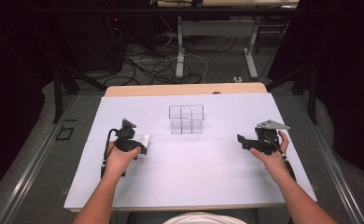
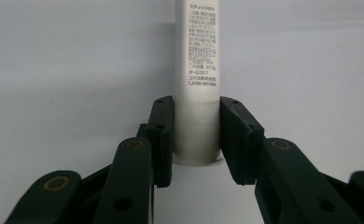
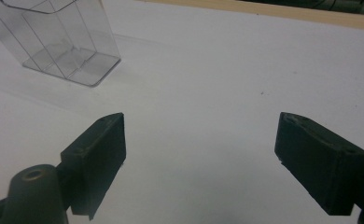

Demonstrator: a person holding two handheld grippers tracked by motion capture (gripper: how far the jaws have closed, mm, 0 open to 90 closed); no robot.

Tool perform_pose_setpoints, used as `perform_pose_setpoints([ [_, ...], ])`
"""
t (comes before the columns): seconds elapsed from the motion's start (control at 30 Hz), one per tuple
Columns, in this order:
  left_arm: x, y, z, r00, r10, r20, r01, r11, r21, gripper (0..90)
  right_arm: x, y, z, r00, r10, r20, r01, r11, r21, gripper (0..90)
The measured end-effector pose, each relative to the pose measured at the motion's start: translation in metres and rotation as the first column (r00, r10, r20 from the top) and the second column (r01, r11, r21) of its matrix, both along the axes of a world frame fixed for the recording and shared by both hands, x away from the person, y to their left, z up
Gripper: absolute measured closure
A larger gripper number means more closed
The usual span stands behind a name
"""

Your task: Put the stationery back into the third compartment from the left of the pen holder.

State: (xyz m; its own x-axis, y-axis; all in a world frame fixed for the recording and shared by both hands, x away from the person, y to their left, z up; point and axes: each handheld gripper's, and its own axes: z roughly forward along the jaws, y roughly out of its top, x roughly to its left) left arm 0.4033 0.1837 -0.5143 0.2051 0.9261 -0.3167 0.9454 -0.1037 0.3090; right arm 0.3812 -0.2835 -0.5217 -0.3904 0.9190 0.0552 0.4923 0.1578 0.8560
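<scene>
A white glue stick (image 2: 199, 70) with small printed text lies on the white table sheet, and my left gripper (image 2: 196, 140) is shut on its lower end, one pad against each side. From above, that stick (image 1: 145, 139) pokes out to the right of my left gripper (image 1: 142, 147) at the table's left. My right gripper (image 1: 242, 141) rests at the table's right, pointing left. Its jaws stand wide open in the right gripper view (image 3: 201, 158) with only bare sheet between them. A clear plastic organiser (image 1: 186, 119) with several compartments stands at the table's middle back, also the organiser (image 3: 63, 42) at upper left.
The white sheet (image 1: 194, 168) covers a wooden table whose far edge (image 1: 185, 89) shows beyond it. Behind the table are desk legs and loose cables (image 1: 161, 65) on the floor. Dark curtains close off both sides.
</scene>
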Motion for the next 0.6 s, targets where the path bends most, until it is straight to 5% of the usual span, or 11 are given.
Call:
perform_pose_setpoints([
  [0.27, -0.006, -0.007, 0.013, 0.9972, -0.060, 0.044, 0.061, 0.9979, -0.022, 67.0, -0.003, 0.008, 0.004, 0.9970, 0.049, 0.059, -0.046, 0.998, -0.050, 20.5],
  [0.37, -0.008, -0.012, 0.016, 0.9935, -0.099, 0.056, 0.100, 0.9947, -0.023, 67.0, -0.004, 0.012, 0.004, 0.9943, 0.084, 0.066, -0.075, 0.990, -0.120, 22.5],
  [0.43, -0.010, -0.016, 0.017, 0.9915, -0.112, 0.066, 0.114, 0.9933, -0.022, 67.0, -0.006, 0.017, 0.005, 0.9920, 0.107, 0.066, -0.094, 0.979, -0.180, 23.6],
  [0.6, -0.013, -0.029, 0.019, 0.9835, -0.169, 0.066, 0.171, 0.9848, -0.030, 67.0, -0.009, 0.031, 0.004, 0.9800, 0.184, 0.075, -0.150, 0.932, -0.329, 24.7],
])
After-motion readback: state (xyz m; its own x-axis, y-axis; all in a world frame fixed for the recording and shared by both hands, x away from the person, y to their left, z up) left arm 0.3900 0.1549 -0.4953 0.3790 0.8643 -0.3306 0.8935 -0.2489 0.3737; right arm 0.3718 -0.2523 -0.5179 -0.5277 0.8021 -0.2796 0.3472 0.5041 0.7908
